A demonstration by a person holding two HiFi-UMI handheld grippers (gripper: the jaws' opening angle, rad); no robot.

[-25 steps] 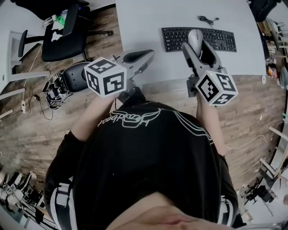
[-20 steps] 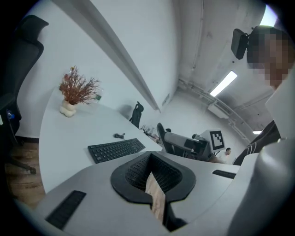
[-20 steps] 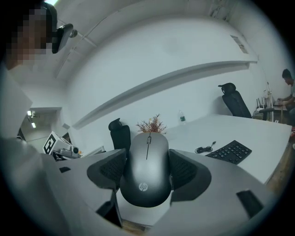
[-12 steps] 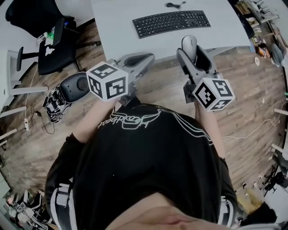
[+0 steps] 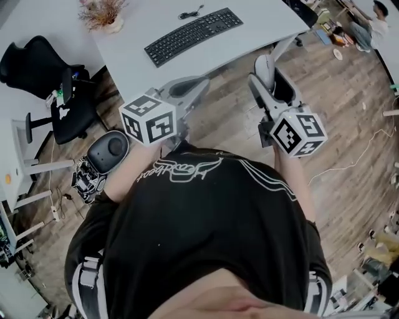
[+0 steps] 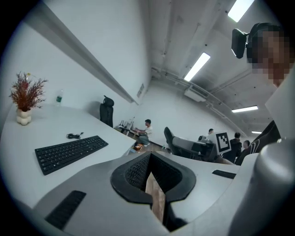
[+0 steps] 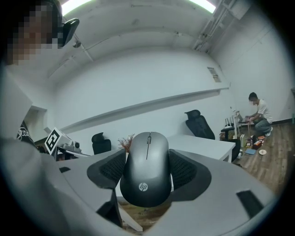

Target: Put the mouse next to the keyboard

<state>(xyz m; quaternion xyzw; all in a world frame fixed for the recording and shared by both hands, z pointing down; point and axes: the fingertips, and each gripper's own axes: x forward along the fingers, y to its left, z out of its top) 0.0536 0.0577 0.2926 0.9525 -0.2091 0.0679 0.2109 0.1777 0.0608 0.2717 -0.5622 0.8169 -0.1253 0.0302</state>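
The black keyboard (image 5: 193,35) lies on the white table (image 5: 124,56), far ahead and to the left of both grippers. My right gripper (image 5: 267,75) is shut on a grey HP mouse (image 5: 264,67), held in the air over the wooden floor, off the table's near edge. In the right gripper view the mouse (image 7: 146,161) fills the gap of the right gripper (image 7: 147,177), with a pad pressed on each side. My left gripper (image 5: 192,85) is shut with nothing in it. In the left gripper view the left gripper (image 6: 150,173) points past the keyboard (image 6: 69,152).
A vase of dried plants (image 5: 103,12) stands at the table's far left. A black office chair (image 5: 37,62) and a round black device (image 5: 107,146) sit on the floor at left. A table leg (image 5: 283,43) stands near the mouse. A person (image 5: 377,9) sits far right.
The head view has swung: table and keyboard slid away up and left. Both grippers, earlier over the table edge, now hang over the floor. The mouse stays held.
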